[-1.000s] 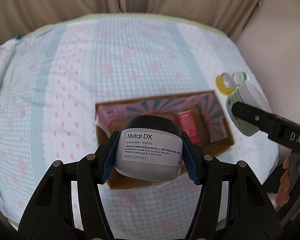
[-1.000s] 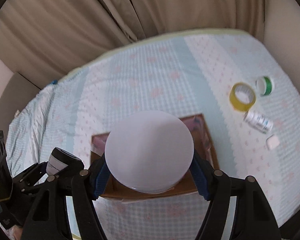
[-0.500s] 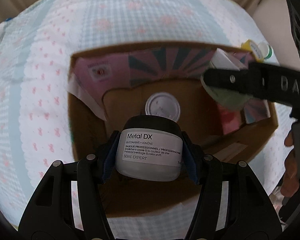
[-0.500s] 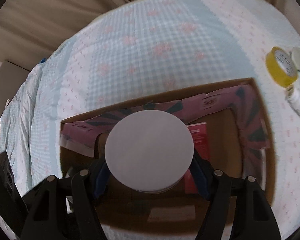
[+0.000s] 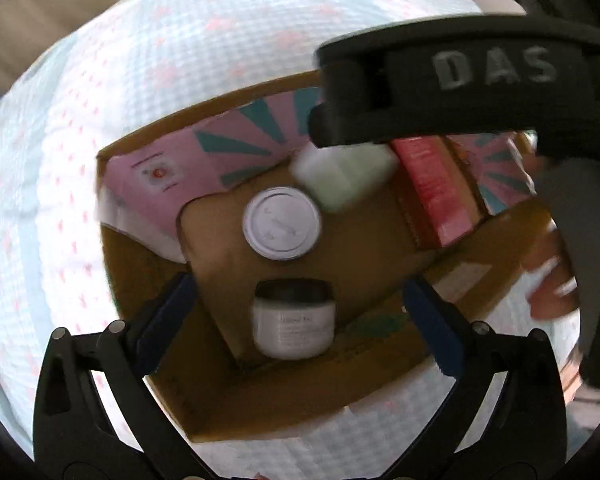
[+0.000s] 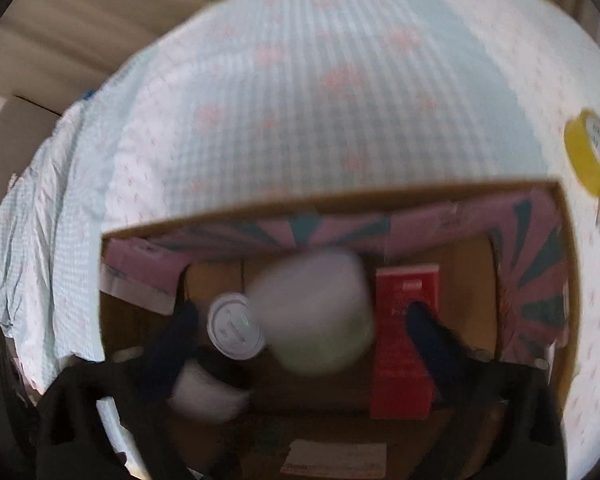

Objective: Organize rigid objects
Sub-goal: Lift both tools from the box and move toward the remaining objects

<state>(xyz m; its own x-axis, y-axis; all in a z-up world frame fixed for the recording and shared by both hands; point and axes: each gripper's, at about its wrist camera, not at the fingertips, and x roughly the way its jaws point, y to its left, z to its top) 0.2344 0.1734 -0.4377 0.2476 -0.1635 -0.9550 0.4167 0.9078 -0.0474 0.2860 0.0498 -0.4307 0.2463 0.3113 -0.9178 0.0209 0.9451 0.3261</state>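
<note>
Both grippers hung over an open brown cardboard box (image 5: 284,400) with pink and teal printed inner flaps, which rested on a pale blue checked bedcover (image 5: 60,200) patterned with pink marks. The left gripper (image 5: 298,316) stood wide, its jaws having just been opening; the blue pads (image 5: 168,316) were well apart from the white jar with a dark lid and grey label (image 5: 293,322), which sat free between them, lower down in the box. Just beyond that jar lay a round white embossed lid (image 5: 282,223) on the box floor. The right gripper (image 6: 300,344) was likewise wide, its jaws having just been opening; a large pale green tub with a white top (image 6: 316,312) appeared blurred between its dark fingers (image 6: 172,344) without contact on either pad, over the box interior and beside the round lid. Whether the tub had reached the floor could not be determined. A red rectangular carton (image 6: 404,344) lay in the box to the right of the tub. In the left wrist view, the right gripper's black body marked "DAS" crossed the upper right, with the person's hand (image 5: 548,276) below it. Outside the box, a yellow tape roll (image 6: 588,156) lay on the bedcover near the far right corner.
</note>
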